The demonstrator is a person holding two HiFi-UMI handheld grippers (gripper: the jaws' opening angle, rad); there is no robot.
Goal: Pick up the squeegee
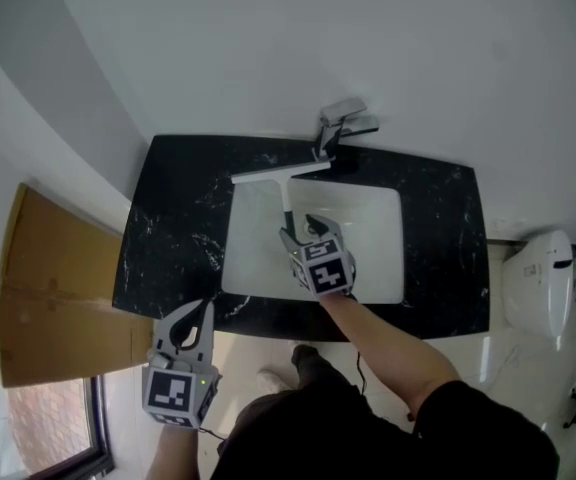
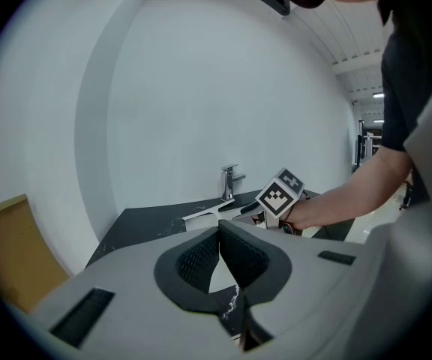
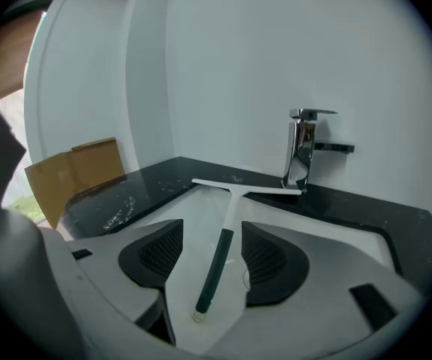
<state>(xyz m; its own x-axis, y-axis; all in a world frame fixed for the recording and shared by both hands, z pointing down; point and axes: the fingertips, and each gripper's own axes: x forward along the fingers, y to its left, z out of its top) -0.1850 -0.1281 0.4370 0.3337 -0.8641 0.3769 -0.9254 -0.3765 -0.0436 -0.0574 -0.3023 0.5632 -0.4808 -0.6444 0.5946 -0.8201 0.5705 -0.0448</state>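
Note:
The squeegee (image 1: 281, 174) lies in the white sink (image 1: 373, 228), its white blade across the back rim near the faucet (image 1: 340, 128) and its dark green handle (image 3: 216, 265) running toward me. My right gripper (image 1: 300, 228) hovers over the basin, open, with the handle between its jaws (image 3: 212, 235); the pads stand clear of the handle on both sides. My left gripper (image 1: 201, 310) hangs in front of the counter's front left corner, shut with nothing in it (image 2: 218, 235). In the left gripper view the squeegee blade (image 2: 208, 212) shows beyond the closed jaws.
A black marble countertop (image 1: 173, 218) surrounds the sink. A cardboard sheet (image 1: 48, 288) leans to the counter's left. A white toilet (image 1: 538, 278) stands at the right. White wall rises behind the faucet (image 3: 302, 148).

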